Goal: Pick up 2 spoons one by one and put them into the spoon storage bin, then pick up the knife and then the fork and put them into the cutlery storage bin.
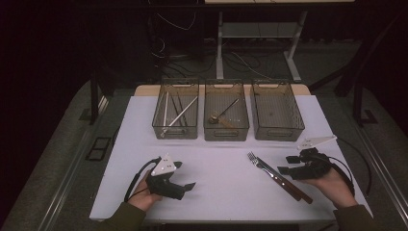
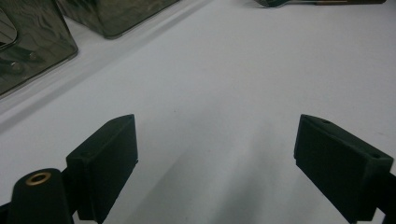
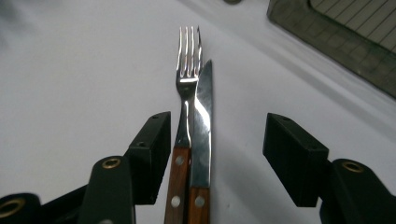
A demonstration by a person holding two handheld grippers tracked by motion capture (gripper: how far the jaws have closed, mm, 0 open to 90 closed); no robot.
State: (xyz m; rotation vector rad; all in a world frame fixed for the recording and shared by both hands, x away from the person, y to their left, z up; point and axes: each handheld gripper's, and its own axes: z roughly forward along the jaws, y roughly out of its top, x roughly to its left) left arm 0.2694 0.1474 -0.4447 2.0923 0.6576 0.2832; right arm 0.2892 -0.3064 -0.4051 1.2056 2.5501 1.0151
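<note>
A fork [image 3: 188, 60] and a knife [image 3: 202, 121], both with brown wooden handles, lie side by side on the white table [image 1: 221, 192]. In the high view the pair [image 1: 279, 175] lies at the front right, tips pointing toward the far left. My right gripper [image 3: 217, 149] is open, its jaws on either side of the two handles; the pads do not press on them. In the high view it [image 1: 287, 164] sits low at the handles' right side. At the front left my left gripper [image 1: 184, 175] is open, and its own view [image 2: 215, 154] has bare table between the jaws.
Three wire-mesh baskets stand in a row at the back of the table. The left basket [image 1: 175, 131] holds long thin sticks, the middle one [image 1: 226, 134] a spoon-like utensil, and the right one [image 1: 278, 134] looks empty. Table edges run close behind both hands.
</note>
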